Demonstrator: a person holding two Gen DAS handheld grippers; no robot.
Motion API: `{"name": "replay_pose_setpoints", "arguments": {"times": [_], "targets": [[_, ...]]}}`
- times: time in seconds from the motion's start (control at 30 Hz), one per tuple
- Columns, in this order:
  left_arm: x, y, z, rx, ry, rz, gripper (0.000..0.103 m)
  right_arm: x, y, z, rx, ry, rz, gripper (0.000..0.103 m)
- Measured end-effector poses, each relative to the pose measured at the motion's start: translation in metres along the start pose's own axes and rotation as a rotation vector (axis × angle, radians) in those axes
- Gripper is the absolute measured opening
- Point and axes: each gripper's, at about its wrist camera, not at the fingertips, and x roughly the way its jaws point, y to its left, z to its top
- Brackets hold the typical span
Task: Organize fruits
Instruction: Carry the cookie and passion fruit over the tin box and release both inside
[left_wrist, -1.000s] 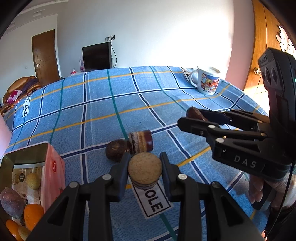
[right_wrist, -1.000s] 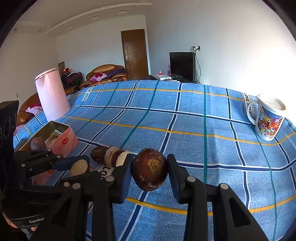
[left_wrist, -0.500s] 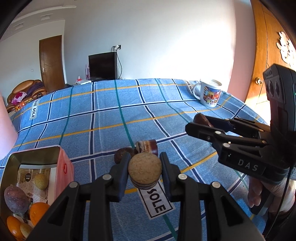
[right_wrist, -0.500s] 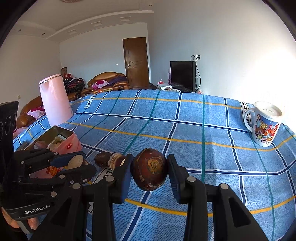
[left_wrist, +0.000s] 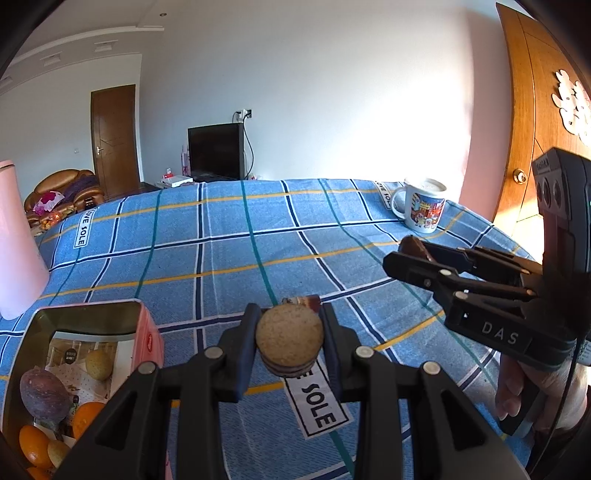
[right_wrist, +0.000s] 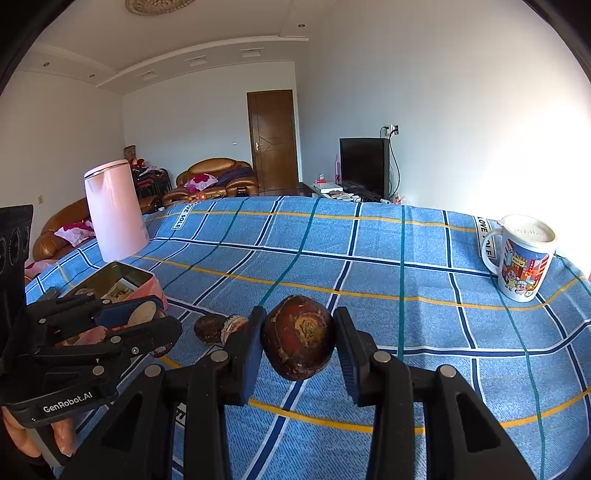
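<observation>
Two fruits are clamped above the tabletop (left_wrist: 229, 236): left hand-held gripper (left_wrist: 290, 341) grasps a halved fruit (left_wrist: 289, 342), right hand-held gripper (right_wrist: 300, 341) a brown fruit (right_wrist: 299, 341); two remain beside the part-filled tin (left_wrist: 147, 332)

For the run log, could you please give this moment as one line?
left gripper: shut on tan fruit | right gripper: shut on brown fruit | tin: open, holds fruit

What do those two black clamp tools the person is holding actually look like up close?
Both are matte black plastic. The left gripper and right gripper each have two long angular fingers, studded with round silver rivets, ending in dark blue pads. White lettering marks their sides: "GenRobot.AI" on the left, "DAS" on the right. The right one's boxy black body has round openings, and a thin black cable hangs below it.
</observation>
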Motion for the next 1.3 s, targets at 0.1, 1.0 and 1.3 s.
{"name": "replay_pose_setpoints", "arguments": {"times": [0.1,1.0,1.3], "targets": [[-0.003,-0.001,0.0,0.006,-0.015,0.008,0.034,-0.003,0.0,0.0,-0.002,-0.014,-0.004,0.039],[-0.028,-0.005,-0.002,0.03,-0.152,0.072,0.034,-0.024,0.008,-0.001,-0.037,-0.118,-0.026,0.039],[-0.032,-0.003,-0.004,0.022,-0.165,0.071,0.034,-0.022,0.018,-0.002,-0.06,-0.098,-0.019,0.039]]}}
